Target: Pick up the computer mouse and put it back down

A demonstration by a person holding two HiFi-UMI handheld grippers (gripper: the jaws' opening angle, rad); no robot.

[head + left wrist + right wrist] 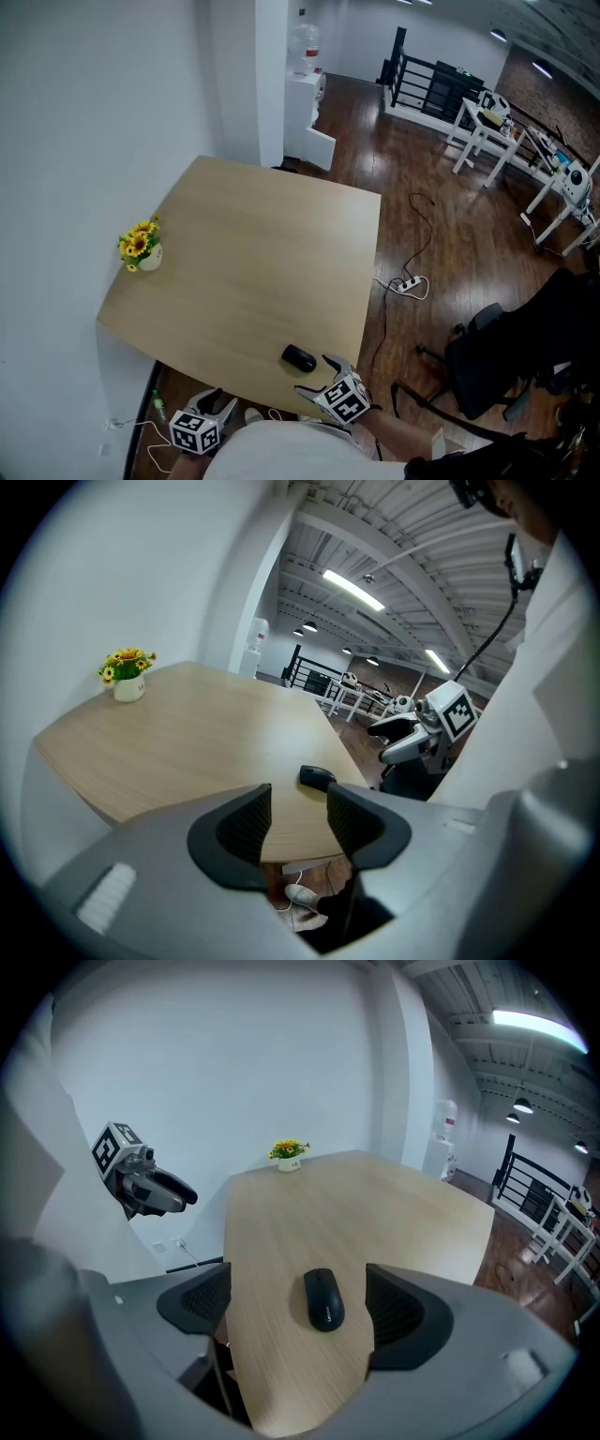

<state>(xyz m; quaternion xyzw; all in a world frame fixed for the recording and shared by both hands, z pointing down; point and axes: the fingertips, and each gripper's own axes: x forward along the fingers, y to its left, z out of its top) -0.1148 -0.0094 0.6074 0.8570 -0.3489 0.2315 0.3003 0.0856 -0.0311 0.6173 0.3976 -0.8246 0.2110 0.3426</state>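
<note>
- Right gripper (pixel 298 1309): released. Its dark, ribbed pads stand wide apart on smooth grey moulded jaws, gripping nothing.
- Computer mouse (pixel 323 1299): a black, matte, rounded oval lying flat on the table. In the right gripper view we see it in the gap between the pads, touching neither.
- From the head view we place the mouse (pixel 299 357) near the table's near edge, just beyond the right gripper's white fingers.
- Left gripper (pixel 295 822): also released, jaws apart and empty. It hangs off the table's near edge, well apart from the mouse.
- Table (pixel 253 253): a pale wood-grain top with a thin edge and rounded corners.
- Small pot of yellow flowers (pixel 141 248): stands upright at the far left edge, by the white wall.
- Floor: dark wood planks, glossy.
</note>
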